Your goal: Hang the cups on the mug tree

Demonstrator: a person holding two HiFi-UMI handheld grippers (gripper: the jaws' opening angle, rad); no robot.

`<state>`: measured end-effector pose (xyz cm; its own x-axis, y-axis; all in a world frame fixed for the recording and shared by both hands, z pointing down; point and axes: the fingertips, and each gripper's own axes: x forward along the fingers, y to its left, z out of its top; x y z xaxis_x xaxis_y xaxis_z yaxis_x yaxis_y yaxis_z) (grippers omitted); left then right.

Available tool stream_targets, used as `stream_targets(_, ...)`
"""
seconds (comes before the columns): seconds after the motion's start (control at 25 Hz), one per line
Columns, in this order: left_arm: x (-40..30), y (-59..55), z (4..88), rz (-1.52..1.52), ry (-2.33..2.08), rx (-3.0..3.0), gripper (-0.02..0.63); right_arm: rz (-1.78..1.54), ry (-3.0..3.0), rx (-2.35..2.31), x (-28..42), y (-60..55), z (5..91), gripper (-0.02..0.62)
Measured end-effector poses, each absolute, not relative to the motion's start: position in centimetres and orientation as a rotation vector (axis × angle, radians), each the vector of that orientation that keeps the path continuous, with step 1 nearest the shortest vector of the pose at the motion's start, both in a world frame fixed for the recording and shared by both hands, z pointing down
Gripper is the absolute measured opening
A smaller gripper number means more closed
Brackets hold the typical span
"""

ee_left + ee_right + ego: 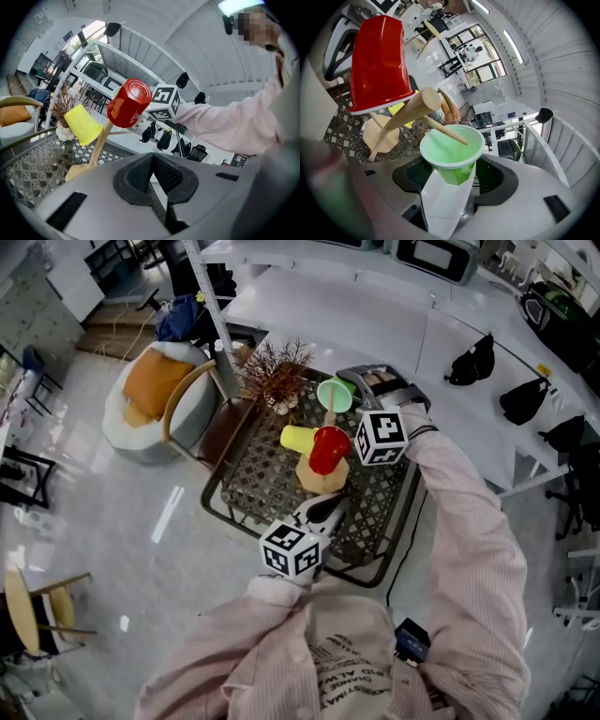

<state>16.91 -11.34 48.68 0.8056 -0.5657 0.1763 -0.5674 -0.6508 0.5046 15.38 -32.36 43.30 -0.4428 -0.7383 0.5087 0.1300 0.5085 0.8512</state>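
A wooden mug tree (322,474) stands on a metal mesh table (253,486). A yellow cup (298,439) and a red cup (328,448) hang on its pegs. My right gripper (452,176) is shut on a green cup (452,152), whose mouth faces the tree, and the tip of a wooden peg (443,128) reaches into it. In the head view the green cup (335,395) is at the tree's far side. My left gripper (152,173) is shut and empty, low in front of the tree's base (77,169), looking up at the red cup (129,103) and yellow cup (83,124).
A vase of dried branches (277,371) stands at the table's far edge, just left of the green cup. A chair with an orange cushion (155,390) is to the left. White counters with black bags (473,357) lie behind.
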Motion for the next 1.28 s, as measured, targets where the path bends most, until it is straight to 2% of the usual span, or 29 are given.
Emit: stream_targets(1.28, 16.6, -10.9, 49.0, -0.023, -0.9, 2.404, -0.002, -1.439, -1.566, 0.26, 14.4, -30.1, 43.0, 0.285)
